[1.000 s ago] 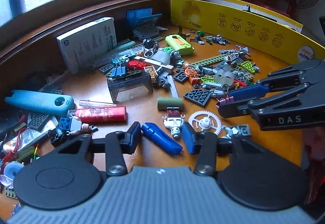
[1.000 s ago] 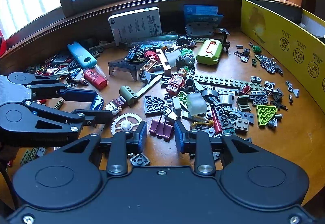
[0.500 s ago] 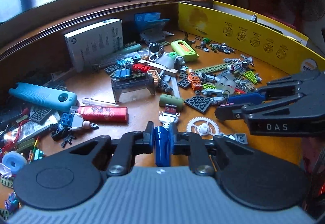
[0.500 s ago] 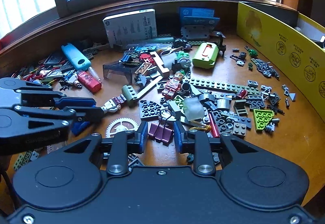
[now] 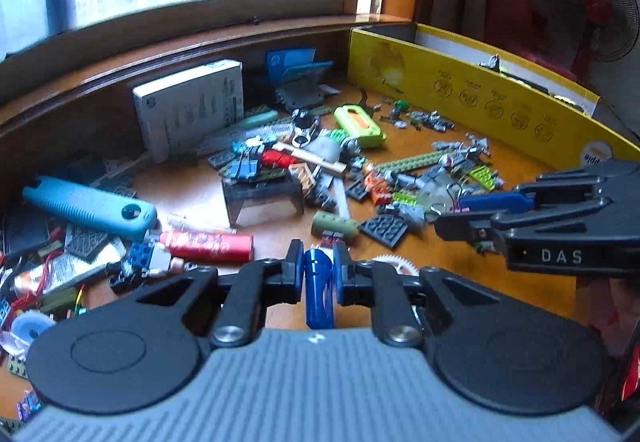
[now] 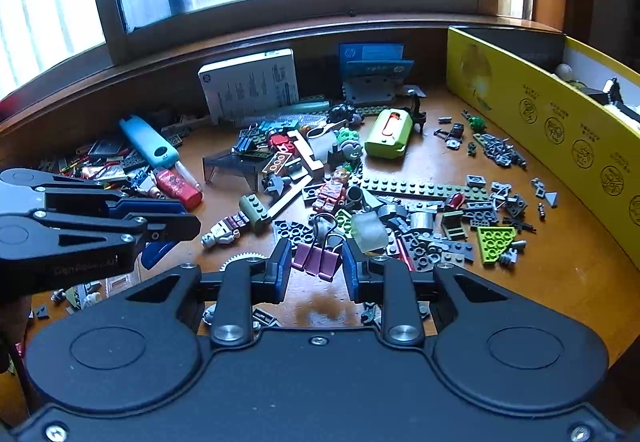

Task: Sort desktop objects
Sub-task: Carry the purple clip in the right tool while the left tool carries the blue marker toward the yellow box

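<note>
My left gripper (image 5: 318,270) is shut on a dark blue plastic cylinder (image 5: 319,288) and holds it above the wooden desk; the piece also shows under that gripper in the right wrist view (image 6: 154,254). My right gripper (image 6: 314,268) is open, its jaws on either side of a pair of maroon binder clips (image 6: 318,260) on the desk. In the left wrist view the right gripper (image 5: 464,215) shows from the side at the right. A heap of toy bricks (image 6: 424,217) covers the desk's middle.
A yellow cardboard box (image 5: 480,101) stands along the right side. A white box (image 5: 190,107) leans at the back. A teal case (image 5: 90,205), a red tube (image 5: 206,246), a lime green case (image 6: 390,133) and a white gear (image 5: 396,266) lie around.
My left gripper closed on the dark blue cylinder and lifted it off the desk. My right gripper moved forward over the maroon binder clips and stayed open.
</note>
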Action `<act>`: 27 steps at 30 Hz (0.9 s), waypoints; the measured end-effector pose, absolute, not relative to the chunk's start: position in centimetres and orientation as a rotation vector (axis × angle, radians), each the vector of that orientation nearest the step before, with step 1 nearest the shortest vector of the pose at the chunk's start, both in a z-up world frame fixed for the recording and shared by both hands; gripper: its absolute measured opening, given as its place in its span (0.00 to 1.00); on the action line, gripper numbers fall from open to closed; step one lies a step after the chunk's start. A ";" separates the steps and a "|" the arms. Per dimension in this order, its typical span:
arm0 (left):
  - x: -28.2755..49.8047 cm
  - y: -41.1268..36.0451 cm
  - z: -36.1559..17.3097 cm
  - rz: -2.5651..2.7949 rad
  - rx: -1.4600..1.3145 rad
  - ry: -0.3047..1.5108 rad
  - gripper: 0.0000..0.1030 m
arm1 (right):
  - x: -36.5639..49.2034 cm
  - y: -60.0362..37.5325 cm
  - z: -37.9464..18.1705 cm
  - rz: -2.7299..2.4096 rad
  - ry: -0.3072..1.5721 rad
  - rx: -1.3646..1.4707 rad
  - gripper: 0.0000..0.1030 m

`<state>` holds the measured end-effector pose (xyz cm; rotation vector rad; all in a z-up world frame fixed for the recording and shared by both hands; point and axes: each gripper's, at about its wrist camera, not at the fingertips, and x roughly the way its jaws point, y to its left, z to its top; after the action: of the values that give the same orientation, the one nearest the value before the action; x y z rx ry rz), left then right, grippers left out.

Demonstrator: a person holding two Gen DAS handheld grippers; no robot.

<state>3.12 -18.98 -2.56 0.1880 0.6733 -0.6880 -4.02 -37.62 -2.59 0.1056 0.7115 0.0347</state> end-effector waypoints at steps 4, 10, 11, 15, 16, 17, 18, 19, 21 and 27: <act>3.0 -20.1 -1.6 -0.684 0.218 0.658 0.17 | -4.3 -38.4 -2.2 0.037 0.700 0.132 0.25; 3.2 -22.9 0.4 -0.663 0.258 0.635 0.17 | -4.4 -40.8 -1.3 0.055 0.669 0.167 0.25; 3.2 -23.5 0.7 -0.666 0.263 0.628 0.17 | -4.5 -41.3 -1.1 0.055 0.663 0.175 0.25; 3.6 -26.6 2.0 -0.677 0.284 0.595 0.17 | -4.8 -44.0 0.0 0.039 0.635 0.206 0.25; 3.7 -27.5 2.3 -0.685 0.288 0.585 0.17 | -4.9 -44.8 0.3 0.034 0.626 0.212 0.25; 3.8 -28.4 2.6 -0.693 0.294 0.575 0.17 | -5.0 -45.6 0.6 0.028 0.618 0.217 0.25; 3.9 -29.4 2.9 -0.700 0.298 0.566 0.17 | -5.2 -46.5 0.9 0.019 0.609 0.222 0.25; 4.0 -30.4 3.2 -0.710 0.301 0.557 0.17 | -5.3 -47.4 1.2 0.008 0.600 0.225 0.25; 4.1 -32.8 3.8 -0.736 0.306 0.536 0.17 | -5.7 -49.3 1.9 -0.016 0.584 0.231 0.25; 4.7 -40.5 5.3 -0.825 0.328 0.470 0.17 | -7.5 -55.2 3.6 -0.102 0.533 0.251 0.25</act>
<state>4.66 -40.46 5.29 0.3280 0.4697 -0.8249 -7.53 -55.18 3.58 0.2512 0.5328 -0.1016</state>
